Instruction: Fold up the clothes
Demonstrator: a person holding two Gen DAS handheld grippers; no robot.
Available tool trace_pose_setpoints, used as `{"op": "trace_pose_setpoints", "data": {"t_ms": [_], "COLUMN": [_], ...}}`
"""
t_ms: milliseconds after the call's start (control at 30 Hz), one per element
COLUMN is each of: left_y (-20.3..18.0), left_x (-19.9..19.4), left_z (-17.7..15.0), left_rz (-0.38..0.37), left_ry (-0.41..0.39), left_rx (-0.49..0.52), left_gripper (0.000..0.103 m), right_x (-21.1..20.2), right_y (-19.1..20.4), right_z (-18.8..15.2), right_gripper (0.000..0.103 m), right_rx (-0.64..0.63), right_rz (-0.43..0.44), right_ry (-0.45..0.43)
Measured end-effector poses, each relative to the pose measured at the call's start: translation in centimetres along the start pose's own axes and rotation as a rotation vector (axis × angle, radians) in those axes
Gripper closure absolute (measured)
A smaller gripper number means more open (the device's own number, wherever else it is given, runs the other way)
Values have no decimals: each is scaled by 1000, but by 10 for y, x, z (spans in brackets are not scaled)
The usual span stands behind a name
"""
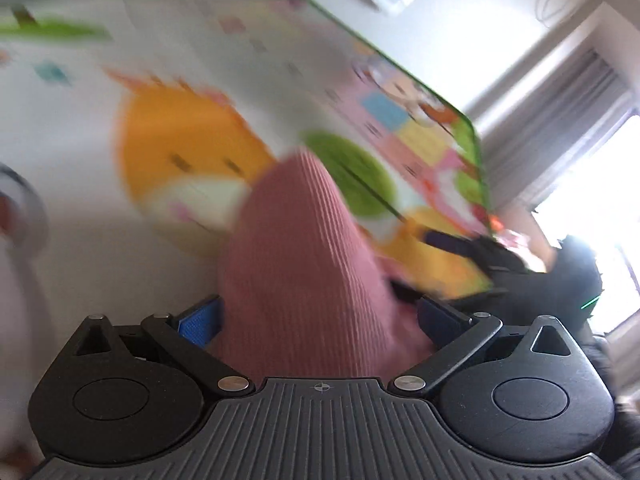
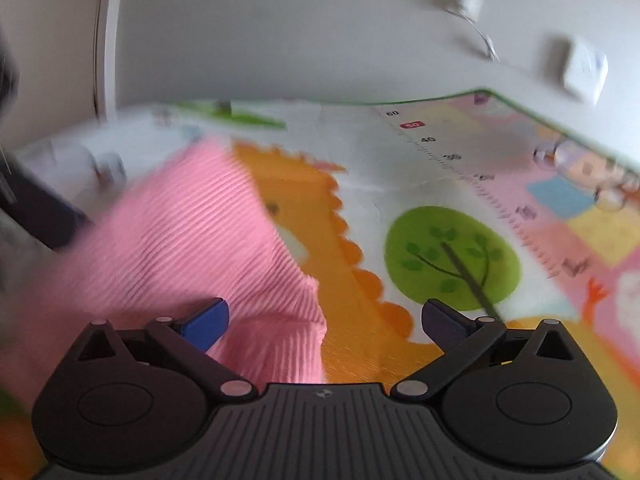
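**Left wrist view: pink ribbed garment lifted between spread fingers**

Left wrist view showed the left gripper (image 1: 320, 316) with its blue-padded fingers (image 1: 199, 323) spread wide, and a column of pink ribbed garment (image 1: 296, 264) rising between them. The cloth filled most of the gap, yet neither pad was visibly pressed against it, so a true pinch could not be confirmed. Beyond the garment lay the play mat (image 1: 188, 148), badly blurred, and to the garment's right the other tool appeared as a dark shape.

On the right wrist camera the right gripper (image 2: 325, 318) also stood wide open. The garment (image 2: 172, 240) lay against its left finger and bunched partly into the gap; the right finger was clear of it, over the mat (image 2: 400, 184).

Judging by its drape and ribbing, the garment was likely light, soft and stretchy, prone to sag and slip. A hem or corner edge, taken with a full closing of the fingers, looked the safest hold.
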State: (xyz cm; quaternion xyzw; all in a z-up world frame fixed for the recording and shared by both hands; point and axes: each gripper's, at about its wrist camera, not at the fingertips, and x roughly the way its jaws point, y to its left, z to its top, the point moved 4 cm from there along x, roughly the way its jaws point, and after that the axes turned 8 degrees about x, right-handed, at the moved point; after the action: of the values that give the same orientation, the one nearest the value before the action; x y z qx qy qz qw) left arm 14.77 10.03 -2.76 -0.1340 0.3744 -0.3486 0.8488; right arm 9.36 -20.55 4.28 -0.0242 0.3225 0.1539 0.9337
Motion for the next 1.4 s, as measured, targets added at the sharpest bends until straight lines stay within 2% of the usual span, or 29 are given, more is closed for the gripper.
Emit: {"op": "trace_pose_setpoints", "data": {"t_ms": [100, 200, 367, 467, 567, 667, 800, 900, 1033, 1200, 1267, 1367, 1400], "left_y": [23, 31, 20, 12, -6, -26, -51, -64, -68, -52, -41, -30, -28], "left_x": [-4, 12, 25, 22, 19, 20, 28, 33, 35, 20, 13, 11, 12], "left_z": [12, 17, 12, 9, 15, 20, 20, 15, 9, 18, 23, 28, 28], "left_rz": [69, 92, -4, -56, -78, -103, -100, -80, -24, -18, 1, 41, 33], "left_ry": [-45, -25, -1, -4, -21, -31, -34, -15, 2, -29, -44, -60, -61], "left_rx": [-41, -70, -60, -48, -6, 34, 117, 182, 245, 220, 193, 154, 143], "left_gripper": [0, 0, 0, 0, 0, 0, 0, 0, 0, 0, 0, 0, 0], "right_x": [-7, 12, 55, 68, 54, 23, -16, -36, -48, -42, -40, -30, -21], "right_y": [-36, -55, -45, -34, -36, -48, -70, -84, -94, -110, -113, -109, -107], "right_z": [18, 21, 11, 7, 20, 37, 48, 45, 27, 6, 9, 18, 20], "right_gripper": [0, 0, 0, 0, 0, 0, 0, 0, 0, 0, 0, 0, 0], "right_rx": [329, 574, 772, 920, 1025, 1071, 1005, 995, 937, 981, 944, 907, 930], "right_rz": [173, 342, 525, 708, 916, 1079, 1023, 984, 810, 688, 641, 616, 636], "right_ry": [6, 71, 221, 287, 239, 144, 23, -9, -4, 14, -1, 0, 21]}}
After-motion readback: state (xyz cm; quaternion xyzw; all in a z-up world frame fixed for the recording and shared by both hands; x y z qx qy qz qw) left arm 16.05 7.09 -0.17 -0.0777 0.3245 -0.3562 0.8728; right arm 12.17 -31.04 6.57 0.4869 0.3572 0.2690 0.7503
